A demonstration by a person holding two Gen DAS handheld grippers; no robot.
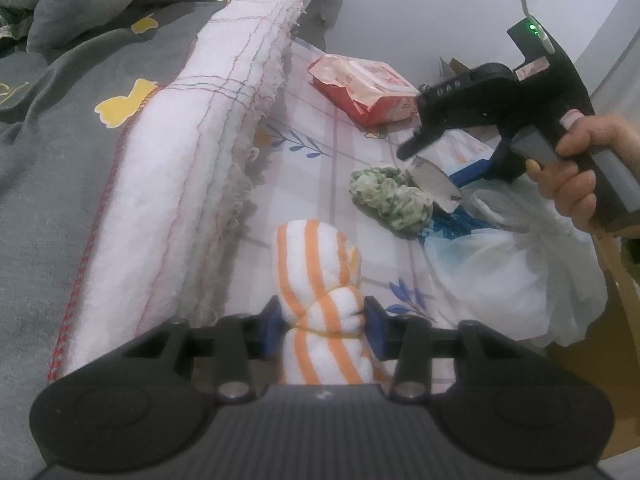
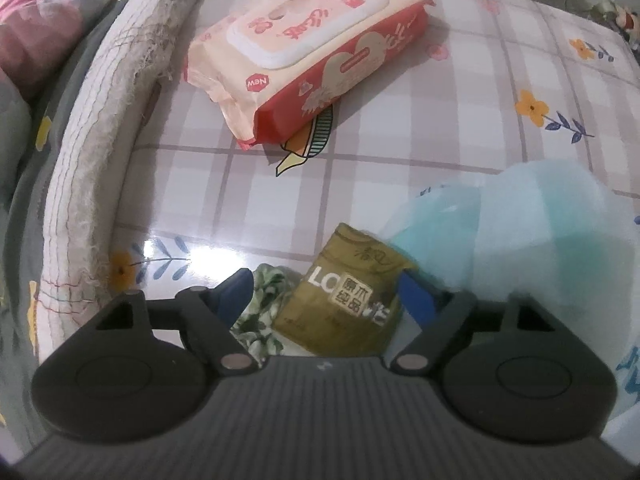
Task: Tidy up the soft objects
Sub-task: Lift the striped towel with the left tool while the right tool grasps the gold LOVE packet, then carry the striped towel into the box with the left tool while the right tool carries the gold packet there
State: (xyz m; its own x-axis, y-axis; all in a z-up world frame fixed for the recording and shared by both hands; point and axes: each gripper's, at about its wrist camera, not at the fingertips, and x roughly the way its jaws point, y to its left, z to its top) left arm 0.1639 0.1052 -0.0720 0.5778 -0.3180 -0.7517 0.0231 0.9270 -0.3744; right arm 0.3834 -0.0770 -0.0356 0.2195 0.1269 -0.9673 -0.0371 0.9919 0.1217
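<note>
An orange-and-white striped towel roll (image 1: 316, 256), bound with a thin band, stands between the blue pads of my left gripper (image 1: 324, 320), which is shut on it. In the right wrist view my right gripper (image 2: 326, 294) points down with its jaws wide. An olive-gold tissue packet (image 2: 352, 280) lies between them beside a green patterned cloth (image 2: 262, 304), and the pads do not press on either. The left wrist view shows the same right gripper (image 1: 432, 168), held by a hand (image 1: 576, 168), over the green cloth (image 1: 388, 196) and the packet (image 1: 434, 182).
A red and peach wet-wipes pack (image 2: 304, 48) lies farther back on the plaid flowered sheet (image 2: 440, 120). A long white folded blanket (image 1: 180, 180) borders the left side, with a grey quilt (image 1: 48, 160) beyond. A tied white plastic bag (image 1: 512, 272) sits at the right.
</note>
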